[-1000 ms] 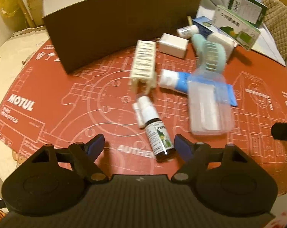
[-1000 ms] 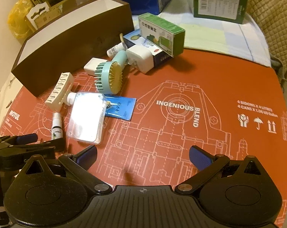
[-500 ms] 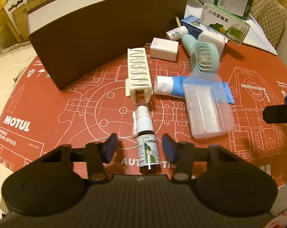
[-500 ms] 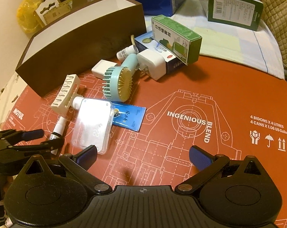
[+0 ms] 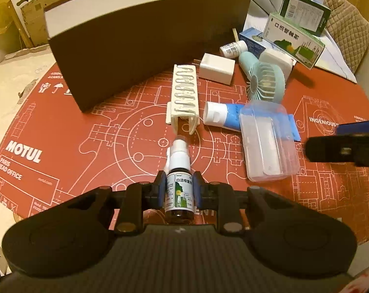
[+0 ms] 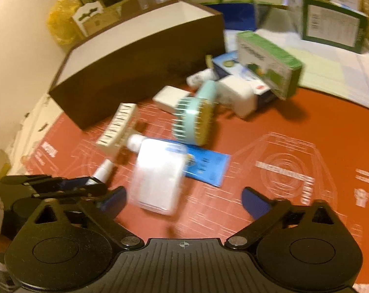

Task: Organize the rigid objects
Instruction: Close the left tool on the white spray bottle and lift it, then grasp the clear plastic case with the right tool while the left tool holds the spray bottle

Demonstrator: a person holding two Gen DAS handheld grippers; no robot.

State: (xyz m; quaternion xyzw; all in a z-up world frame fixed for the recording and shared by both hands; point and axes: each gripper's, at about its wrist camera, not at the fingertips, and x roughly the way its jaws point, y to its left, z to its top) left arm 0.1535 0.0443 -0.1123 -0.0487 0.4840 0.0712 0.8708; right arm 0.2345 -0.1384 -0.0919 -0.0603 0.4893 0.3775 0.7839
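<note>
My left gripper (image 5: 179, 190) is shut on a small brown spray bottle (image 5: 179, 195) with a white nozzle, lying on the red mat. Ahead lie a cream slotted rack (image 5: 185, 97), a white charger block (image 5: 216, 69), a blue tube (image 5: 223, 117), a clear plastic case (image 5: 267, 144) and a mint hand fan (image 5: 265, 83). A large brown box (image 5: 140, 48) with a white inside stands behind them. My right gripper (image 6: 183, 201) is open and empty, close to the clear case (image 6: 160, 178); the view is blurred. The left gripper shows at its left (image 6: 62, 185).
Green and blue cartons (image 5: 294, 41) and a small white bottle (image 5: 233, 48) crowd the back right. More green boxes (image 6: 331, 22) stand on a cloth behind. The right gripper's finger (image 5: 343, 146) reaches in at the right edge of the left wrist view.
My left gripper moved forward over the spray bottle and closed on it. My right gripper moved left and forward towards the clear case, staying open.
</note>
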